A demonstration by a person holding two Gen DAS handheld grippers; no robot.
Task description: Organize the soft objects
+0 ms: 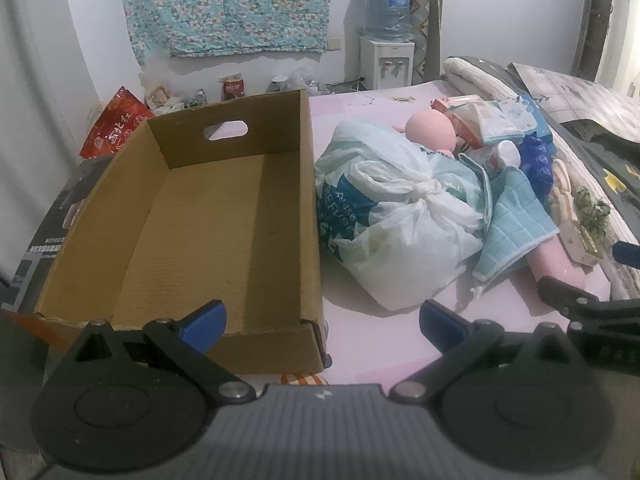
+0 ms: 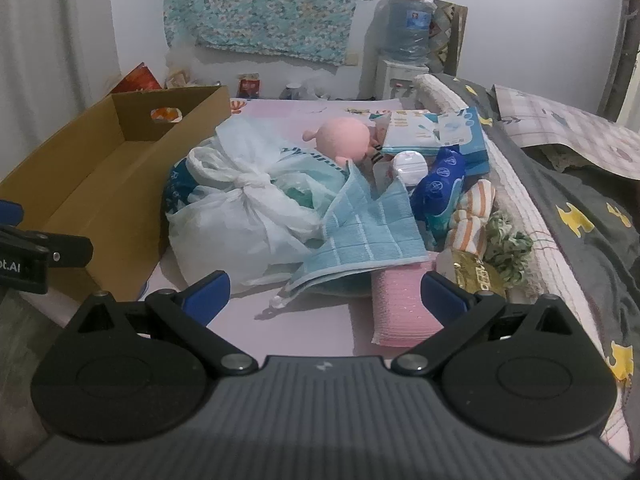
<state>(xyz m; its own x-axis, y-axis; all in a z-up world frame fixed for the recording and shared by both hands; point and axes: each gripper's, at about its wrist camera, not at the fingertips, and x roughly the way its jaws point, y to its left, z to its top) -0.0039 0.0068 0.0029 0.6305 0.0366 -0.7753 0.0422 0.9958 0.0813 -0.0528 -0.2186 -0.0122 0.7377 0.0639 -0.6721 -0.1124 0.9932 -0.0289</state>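
An open cardboard box (image 1: 208,216) with nothing in it stands on the pink mat at the left; it also shows in the right wrist view (image 2: 100,168). Beside it lies a pile of soft things: a knotted white plastic bag (image 1: 400,224) (image 2: 240,204), a light blue towel (image 1: 516,216) (image 2: 368,232), a pink plush toy (image 1: 432,128) (image 2: 344,136), a pink ribbed cloth (image 2: 400,304), a dark blue pouch (image 2: 440,184) and striped socks (image 2: 472,212). My left gripper (image 1: 323,326) is open over the box's near right corner. My right gripper (image 2: 325,296) is open just before the towel and pink cloth.
Tissue and wipe packs (image 2: 436,132) lie behind the pile. A grey blanket (image 2: 580,216) and folded bedding lie at the right. A water dispenser (image 1: 388,28) and snack bags (image 1: 116,124) stand by the back wall. Each gripper shows at the edge of the other's view.
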